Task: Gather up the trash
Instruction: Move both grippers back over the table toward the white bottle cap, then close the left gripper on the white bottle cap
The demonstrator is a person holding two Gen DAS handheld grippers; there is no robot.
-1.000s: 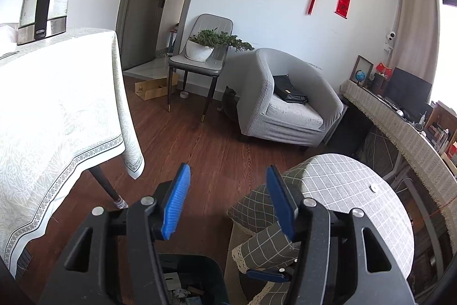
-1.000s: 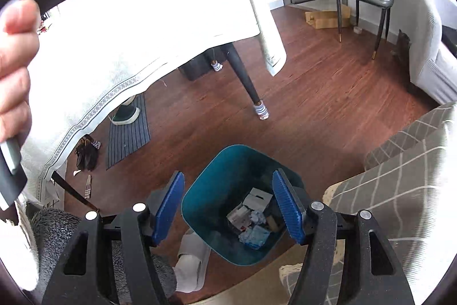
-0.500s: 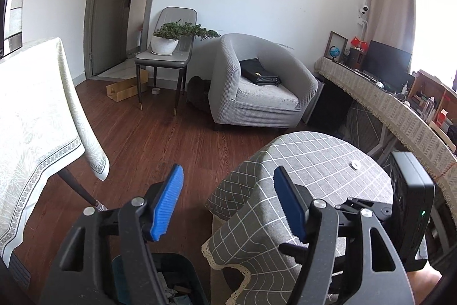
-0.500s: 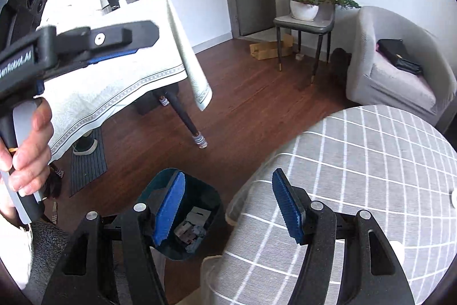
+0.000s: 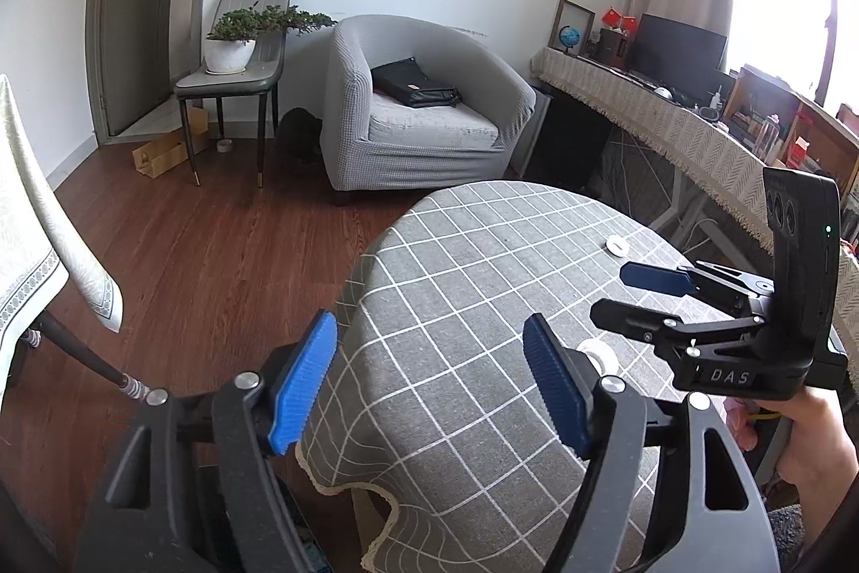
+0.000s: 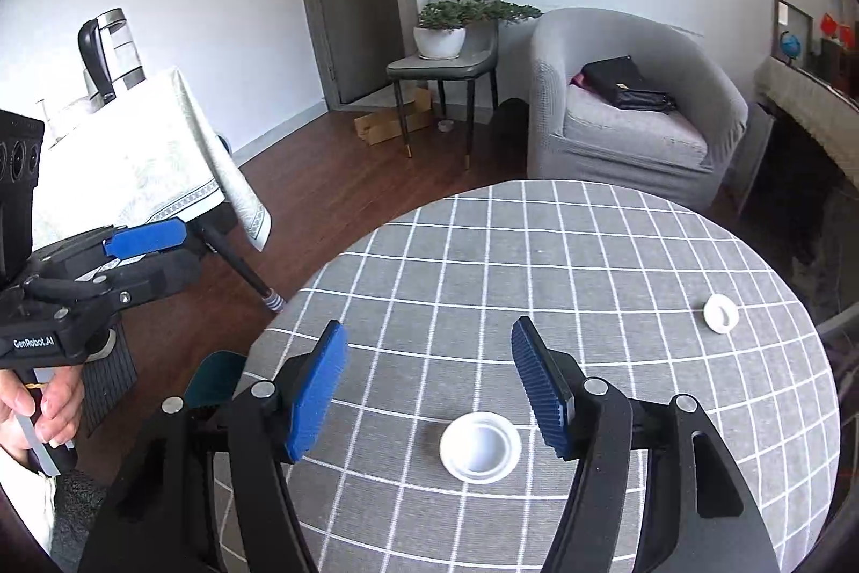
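From my right wrist camera I see the near white cap (image 6: 479, 447) whole, lying on the tabletop (image 6: 537, 283) just ahead of my right gripper (image 6: 429, 390), its jaws released and empty, plus a corner of the teal bin (image 6: 215, 377) at the table's edge; the left view shows only a sliver of that cap behind one finger. I count two white caps, the far white cap (image 6: 721, 313) lying well apart, and my left gripper (image 5: 429, 385) has just been opening its jaws with nothing between them. The tabletop wears a grey checked cloth in a wood-floored room with a grey armchair (image 6: 633, 111).
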